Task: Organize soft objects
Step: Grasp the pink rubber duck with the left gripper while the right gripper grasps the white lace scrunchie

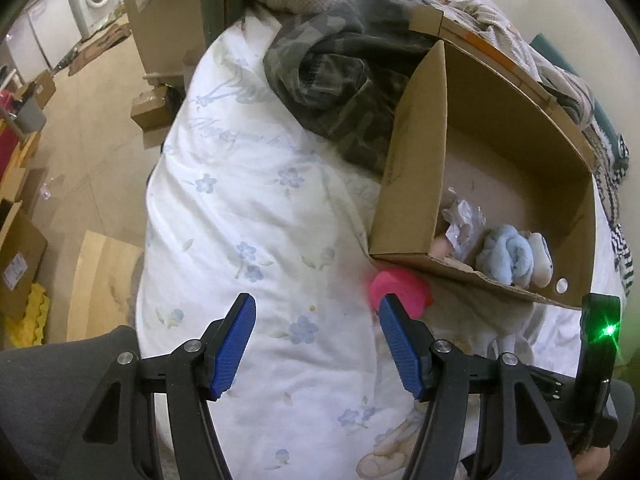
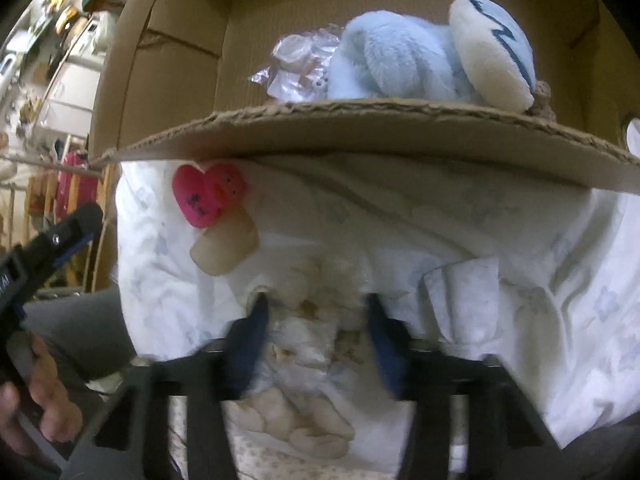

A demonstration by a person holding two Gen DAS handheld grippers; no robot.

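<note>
My left gripper [image 1: 316, 312] is wide open over the white quilt [image 1: 240, 208], and the pink heart toy [image 1: 400, 290] lies just behind its right finger, beside the cardboard box [image 1: 416, 184]. My right gripper [image 2: 316, 312] is blurred, fingers pressed into the quilt; whether it grips, I cannot tell.

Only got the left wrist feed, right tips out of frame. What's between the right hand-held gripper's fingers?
Observer: A pale fluffy plush sits between the fingers of the right hand-held gripper; blur hides any clamping.
Operator: The pink toy?
Observer: Heart-shaped, with a beige piece attached, lying on the duvet.
Operator: And the blue plush?
Observer: It has a white pad with a blue zigzag.
</note>
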